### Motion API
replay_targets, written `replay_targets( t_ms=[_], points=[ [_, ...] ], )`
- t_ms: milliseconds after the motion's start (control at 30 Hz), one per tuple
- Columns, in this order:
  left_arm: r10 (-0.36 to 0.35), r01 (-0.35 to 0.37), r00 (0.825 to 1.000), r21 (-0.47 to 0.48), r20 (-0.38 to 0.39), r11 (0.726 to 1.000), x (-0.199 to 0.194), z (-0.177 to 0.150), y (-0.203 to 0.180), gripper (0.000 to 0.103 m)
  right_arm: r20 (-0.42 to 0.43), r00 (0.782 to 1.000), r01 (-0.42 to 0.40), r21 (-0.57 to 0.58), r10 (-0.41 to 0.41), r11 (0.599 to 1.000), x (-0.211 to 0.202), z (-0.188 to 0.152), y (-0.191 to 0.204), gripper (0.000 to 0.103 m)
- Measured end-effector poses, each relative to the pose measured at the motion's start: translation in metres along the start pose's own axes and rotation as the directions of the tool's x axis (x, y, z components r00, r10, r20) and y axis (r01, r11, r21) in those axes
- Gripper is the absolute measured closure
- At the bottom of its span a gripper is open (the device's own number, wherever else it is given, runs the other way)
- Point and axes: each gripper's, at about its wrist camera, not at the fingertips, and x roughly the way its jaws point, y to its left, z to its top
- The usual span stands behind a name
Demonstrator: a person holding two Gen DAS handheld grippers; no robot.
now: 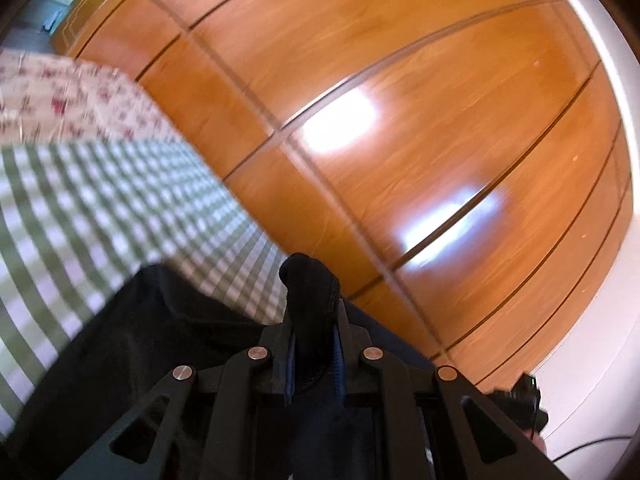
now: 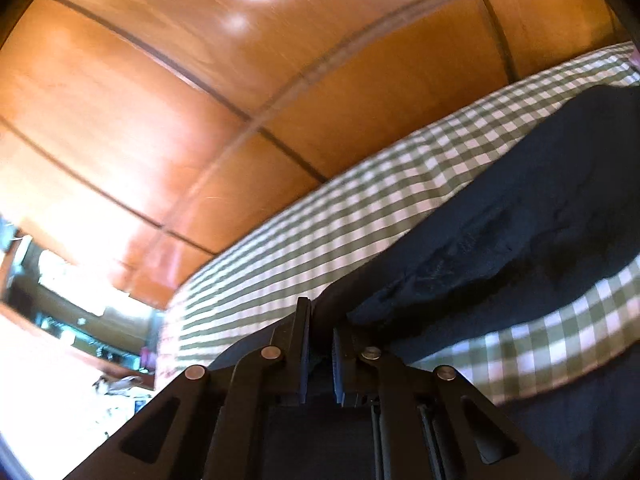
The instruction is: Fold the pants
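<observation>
The dark pants (image 2: 520,208) lie on a bed with a green and white checked sheet (image 2: 320,240), close to a big wooden wardrobe (image 1: 400,100). Part of them lies flat, and part is pulled up toward the two grippers.

The left gripper (image 1: 312,344) is squeezed nearly shut on a thick bunch of the black cloth. The bunch pokes up past its tips. The right gripper (image 2: 320,344) is also almost closed, with a thin edge of the pants pinched between its jaws.

It looks like both hands have hold of one end of the pants and are about to carry it over to make a fold.

To do it well, I think both grippers should lift together and stay at the same height, so the edge stays straight. They should move slowly, so the cloth does not slip out, mostly on the right side where the pinch is thin. Then the held end should go down right on top of the other end, edges matching, before either gripper lets go.
</observation>
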Motion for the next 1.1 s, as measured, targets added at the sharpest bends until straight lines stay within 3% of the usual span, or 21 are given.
replay_targets(
  t_ms=[167,367,533,733,767,900,967,1100],
  points=[
    [0.012,-0.015,0.998,0.048,0.055,0.999,-0.023,0.006,-0.002,0.089,0.028,0.994,-0.106,-0.026,0.107,0.994,-0.029,-0.039,0.009,0.093],
    [0.049,-0.046,0.996,-0.045,0.069,0.998,-0.047,-0.004,0.029,0.089,0.083,0.985,-0.142,-0.127,0.153,0.982,-0.057,-0.108,0.016,0.093],
    [0.089,-0.079,0.995,-0.167,0.054,0.983,-0.063,-0.012,0.054,0.088,0.067,0.990,-0.112,-0.172,0.125,0.979,-0.051,-0.172,0.005,0.093],
    [0.138,-0.126,0.990,-0.311,0.017,0.942,-0.068,-0.031,0.080,0.087,-0.006,0.999,-0.055,-0.141,0.054,0.989,-0.021,-0.208,-0.023,0.093],
    [0.150,-0.137,0.989,-0.330,0.015,0.934,-0.069,-0.035,0.081,0.076,-0.014,0.999,-0.051,-0.123,0.050,0.991,-0.017,-0.211,-0.028,0.093],
    [0.137,-0.122,0.991,-0.374,0.012,0.920,-0.077,-0.039,0.079,0.060,-0.012,0.999,-0.040,-0.128,0.039,0.991,-0.011,-0.214,-0.034,0.093],
    [0.124,-0.106,0.992,-0.410,0.016,0.906,-0.085,-0.038,0.078,0.031,-0.009,0.999,-0.036,-0.143,0.035,0.989,-0.012,-0.215,-0.033,0.093],
    [0.107,-0.075,0.994,-0.511,0.032,0.856,-0.105,-0.038,0.077,0.026,-0.009,0.999,-0.038,-0.146,0.037,0.988,-0.010,-0.212,-0.036,0.094]
  ],
)
